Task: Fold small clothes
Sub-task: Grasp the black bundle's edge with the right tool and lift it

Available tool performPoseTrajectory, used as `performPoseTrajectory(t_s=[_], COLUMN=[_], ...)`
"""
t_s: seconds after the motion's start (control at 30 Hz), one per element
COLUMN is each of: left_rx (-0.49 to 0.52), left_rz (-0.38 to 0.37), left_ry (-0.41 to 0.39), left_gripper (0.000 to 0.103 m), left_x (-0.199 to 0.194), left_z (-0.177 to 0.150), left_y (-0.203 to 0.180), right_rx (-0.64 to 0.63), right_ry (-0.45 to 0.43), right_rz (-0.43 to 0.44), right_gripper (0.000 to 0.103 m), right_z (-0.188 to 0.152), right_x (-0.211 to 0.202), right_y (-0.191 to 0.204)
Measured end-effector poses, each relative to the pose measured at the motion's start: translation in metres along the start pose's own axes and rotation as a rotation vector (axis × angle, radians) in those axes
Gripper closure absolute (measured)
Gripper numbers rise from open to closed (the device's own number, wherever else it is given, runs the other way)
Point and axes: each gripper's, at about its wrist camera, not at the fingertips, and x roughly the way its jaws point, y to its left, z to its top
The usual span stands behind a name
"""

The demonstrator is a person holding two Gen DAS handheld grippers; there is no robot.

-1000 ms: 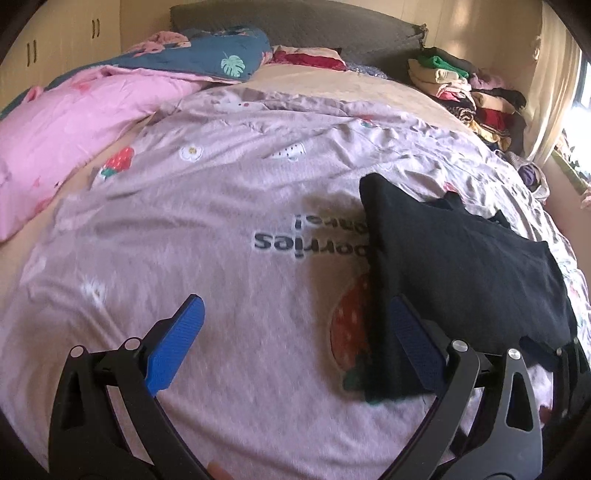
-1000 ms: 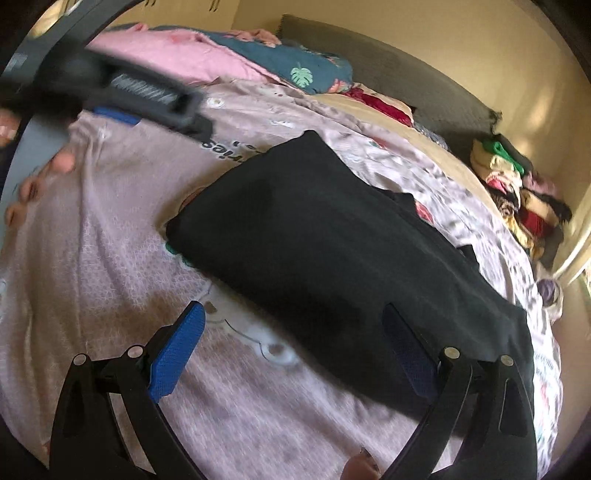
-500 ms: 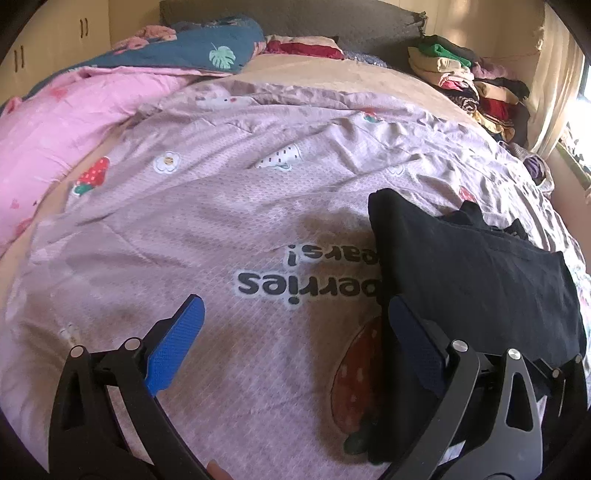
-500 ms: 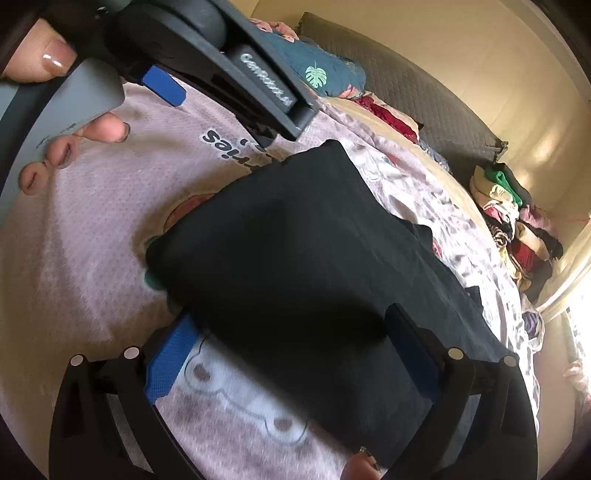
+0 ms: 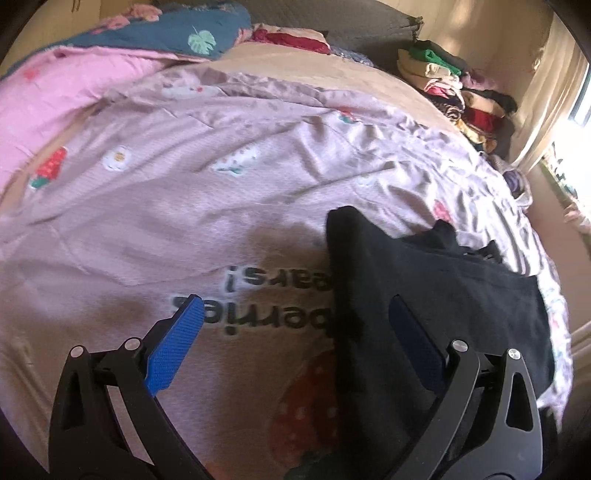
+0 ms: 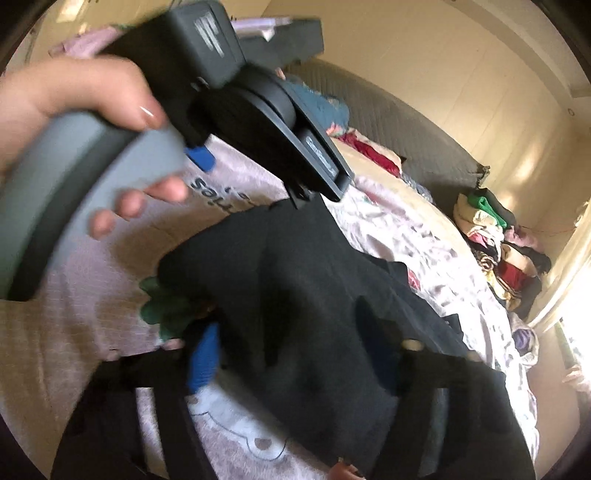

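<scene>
A folded black garment lies on a lilac printed bedspread; it also fills the middle of the right wrist view. My left gripper is open, its right finger over the garment's left edge, its left finger over the bedspread. My right gripper is open and blurred, its jaws straddling the garment's near edge, which lies between them. The left gripper's body and the hand holding it show at the upper left of the right wrist view.
A pink quilt and a blue leaf-print quilt lie at the far left of the bed. A stack of folded clothes stands at the far right by the grey headboard. A curtain and window are at the right.
Both grippers moved forward toward the black garment. The right gripper slid in so that the garment's near edge lies between its jaws. The left gripper tilted down over the garment's left edge.
</scene>
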Motion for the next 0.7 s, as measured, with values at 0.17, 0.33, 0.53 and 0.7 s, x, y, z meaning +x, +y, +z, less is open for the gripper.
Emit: performPoseTrajectory(t_s=[0.17,0.33,0.53,0.7], left_rx=[-0.053,-0.083,-0.101,-0.088], left_rz=[-0.082,-0.161,-0.223,-0.239], left_ry=[0.042,0.078,0.073,0.054], left_gripper=[0.01,0.01,0.01,0.053], left_x=[0.009,0.014,0.008,0.002], left_z=[-0.005,-0.011,-0.012,-0.012], left_y=[-0.001,-0.015,-0.033,-0.058], right_rx=[0.044,0.089,0.139,0.2], right_ry=[-0.028,-0.037,-0.053,-0.071], right_rz=[0.009,-0.001,-0.019,-0.017], right_gripper=[0.09,0.091,0.092,0.093], right_z=[0.0,-0.004,-0.012,-0.022], right_x=[-0.013,-0.025,-0.037,-0.049], right_y=[-0.007,-0.017,-0.031,-0.045])
